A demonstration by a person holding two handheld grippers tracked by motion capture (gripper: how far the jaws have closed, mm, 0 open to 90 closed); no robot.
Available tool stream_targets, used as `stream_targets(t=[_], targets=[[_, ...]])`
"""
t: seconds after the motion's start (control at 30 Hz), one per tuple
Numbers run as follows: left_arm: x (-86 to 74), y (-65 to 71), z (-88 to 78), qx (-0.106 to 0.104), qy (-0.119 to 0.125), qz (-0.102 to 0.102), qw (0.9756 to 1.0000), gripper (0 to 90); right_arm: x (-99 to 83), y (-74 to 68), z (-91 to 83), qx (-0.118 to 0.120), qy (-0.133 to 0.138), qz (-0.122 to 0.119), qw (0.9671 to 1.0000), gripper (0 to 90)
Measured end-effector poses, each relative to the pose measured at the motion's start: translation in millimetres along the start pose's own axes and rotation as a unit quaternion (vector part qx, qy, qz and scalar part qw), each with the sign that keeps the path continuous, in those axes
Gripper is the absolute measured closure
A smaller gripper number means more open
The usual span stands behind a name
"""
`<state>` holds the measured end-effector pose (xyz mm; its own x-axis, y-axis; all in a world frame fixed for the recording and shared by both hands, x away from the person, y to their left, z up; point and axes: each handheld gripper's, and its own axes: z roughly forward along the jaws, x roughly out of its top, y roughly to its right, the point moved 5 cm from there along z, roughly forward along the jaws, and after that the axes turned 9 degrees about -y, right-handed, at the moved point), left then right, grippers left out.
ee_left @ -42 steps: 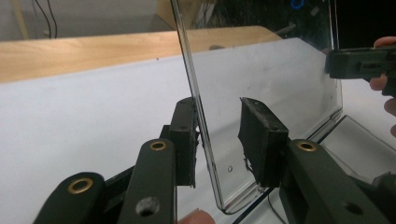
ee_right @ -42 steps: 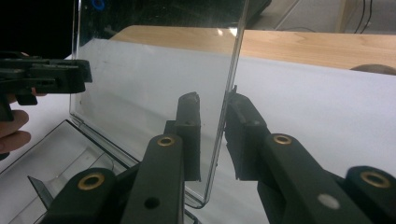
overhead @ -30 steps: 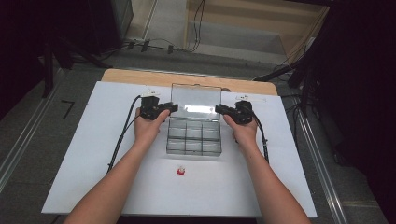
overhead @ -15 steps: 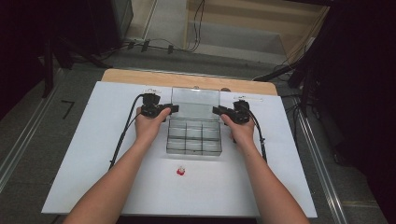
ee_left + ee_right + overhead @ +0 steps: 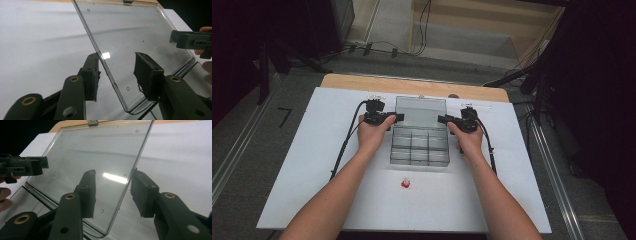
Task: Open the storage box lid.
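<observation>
Near edge of the desk (image 5: pixel 312 165): a small red thing (image 5: pixel 406 183), untouched. Mid-desk, the clear box (image 5: pixel 420 148), lid (image 5: pixel 420 111) laid back flat. It looks light, stiff, slick and easily cracked, so the lid's side edges are the hold. Left hand-held gripper (image 5: pixel 398 118) and right hand-held gripper (image 5: pixel 442 119) straddle those edges, jaws just opening, pads clear.

The high view is looking forward and down over the worktop (image 5: pixel 312 165) from well above. Each claw-mounted camera is looking close along its own jaws (from opposite sides), both sharing the clear box lid (image 5: pixel 130 37) (image 5: pixel 100 152) (image 5: pixel 420 112).
</observation>
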<state>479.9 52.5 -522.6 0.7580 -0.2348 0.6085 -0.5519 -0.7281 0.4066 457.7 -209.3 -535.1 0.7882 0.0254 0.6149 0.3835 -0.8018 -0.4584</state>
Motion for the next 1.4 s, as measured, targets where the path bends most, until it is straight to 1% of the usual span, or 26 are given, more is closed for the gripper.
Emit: stream_targets(t=[0.13, 0.23, 0.27, 0.37, 0.43, 0.5, 0.53, 0.57, 0.6, 0.63, 0.67, 0.7, 0.77, 0.83, 0.9, 0.93, 0.97, 1.0, 1.03, 1.07, 1.1, 1.17, 1.23, 1.3, 1.37, 1.4], targets=[[-1.1, 0.0, 1.9, -0.003, -0.006, -0.005, 1.0, 49.7, -1.2, -0.5, 2.5, 0.0, -0.005, 0.003, 1.0, 48.9], [-1.2, -0.1, 2.4, -0.005, -0.009, -0.011, 0.9999, 49.3, -2.0, -1.2, 4.2, -0.001, -0.009, 0.006, 0.9999, 46.4], [-1.2, -0.3, 2.3, -0.005, -0.012, -0.01, 0.9999, 49.2, -2.2, -1.5, 4.7, -0.002, -0.011, 0.007, 0.9999, 45.5], [-1.7, 0.3, 3.2, 0.01, -0.016, -0.001, 0.9998, 44.9, -3.0, -2.3, 6.0, -0.003, -0.016, 0.009, 0.9998, 42.9], [-2.8, 0.6, 3.9, 0.007, -0.022, -0.003, 0.9997, 42.6, -3.9, -1.9, 7.6, 0.0, -0.023, 0.014, 0.9996, 40.7], [-3.7, 0.8, 3.9, 0.003, -0.025, 0.004, 0.9997, 40.4, -4.8, -1.7, 8.0, 0.005, -0.028, 0.015, 0.9995, 39.2], [-3.8, 1.0, 3.8, 0.006, -0.024, 0.009, 0.9997, 38.8, -4.9, -1.6, 8.1, 0.005, -0.028, 0.014, 0.9995, 37.6], [-3.6, 1.4, 3.1, 0.007, -0.022, 0.015, 0.9996, 35.2, -5.1, -1.3, 8.1, -0.001, -0.028, 0.011, 0.9995, 35.7], [-3.2, 1.9, 2.2, 0.007, -0.019, 0.018, 0.9996, 31.8, -5.3, -0.8, 7.8, -0.013, -0.03, 0.004, 0.9995, 34.4], [-2.4, 2.4, 0.6, 0.008, -0.014, 0.022, 0.9996, 29.0, -5.0, -0.9, 7.4, -0.018, -0.029, -0.003, 0.9994, 30.4], [-0.7, 3.7, -4.3, 0.011, -0.004, 0.03, 0.9995, 22.6, -3.7, -1.8, 4.6, -0.022, -0.024, -0.004, 0.9995, 24.5], [-0.7, 3.7, -4.3, 0.011, -0.004, 0.03, 0.9995, 20.2, -3.7, -1.8, 4.6, -0.022, -0.024, -0.004, 0.9995, 24.5], [1.1, 6.4, -10.9, 0.009, 0.009, 0.033, 0.9994, 18.1, -1.5, -3.3, -0.1, -0.023, -0.011, -0.008, 0.9996, 20.3], [2.4, 9.7, -17.6, 0.007, 0.023, 0.042, 0.9988, 14.8, 0.3, -6.6, -5.1, -0.027, -0.003, -0.017, 0.9995, 14.0], [2.9, 13.1, -24.0, 0.004, 0.031, 0.052, 0.9982, 12.1, 0.7, -12.1, -9.6, -0.03, 0.001, -0.036, 0.9989, 10.0], [2.9, 14.4, -26.9, 0.002, 0.035, 0.056, 0.9978, 10.7, 0.4, -15.6, -11.8, -0.03, 0.002, -0.046, 0.9985, 7.9], [2.5, 15.8, -29.7, 0.0, 0.037, 0.059, 0.9975, 8.3, -0.6, -23.7, -16.7, -0.026, 0.01, -0.067, 0.9973, 7.5], [2.0, 17.4, -32.3, -0.003, 0.041, 0.065, 0.9971, 8.3, -0.6, -23.7, -16.7, -0.026, 0.01, -0.067, 0.9973, 7.5], [1.1, 18.6, -35.3, -0.005, 0.043, 0.07, 0.9966, 6.6, -1.2, -28.0, -19.2, -0.022, 0.014, -0.078, 0.9966, 5.5], [0.0, 20.2, -37.7, -0.009, 0.046, 0.075, 0.9961, 3.5, -2.8, -36.4, -24.5, -0.016, 0.019, -0.098, 0.9949, 2.3], [-1.4, 21.5, -40.5, -0.013, 0.048, 0.08, 0.9956, 3.5, -2.8, -36.4, -24.5, -0.016, 0.019, -0.098, 0.9949, 2.3], [-4.1, 23.8, -46.1, -0.023, 0.055, 0.082, 0.9949, 1.7, -4.7, -43.9, -29.7, -0.015, 0.024, -0.112, 0.9933, 0.8], [-7.2, 26.2, -51.6, -0.032, 0.059, 0.086, 0.994, 0.8, -7.0, -50.6, -35.1, -0.01, 0.028, -0.119, 0.9925, 0.4], [-10.2, 28.1, -56.9, -0.028, 0.062, 0.095, 0.9932, 0.0, -10.8, -59.8, -43.1, 0.004, 0.034, -0.131, 0.9908, 0.0], [-13.4, 30.5, -62.4, -0.025, 0.067, 0.1, 0.9924, 0.0, -12.1, -62.7, -45.7, 0.008, 0.037, -0.134, 0.9902, 0.0], [-15.1, 31.9, -65.1, -0.028, 0.07, 0.101, 0.992, 0.0, -13.5, -65.5, -48.3, 0.011, 0.039, -0.138, 0.9895, 0.0]])
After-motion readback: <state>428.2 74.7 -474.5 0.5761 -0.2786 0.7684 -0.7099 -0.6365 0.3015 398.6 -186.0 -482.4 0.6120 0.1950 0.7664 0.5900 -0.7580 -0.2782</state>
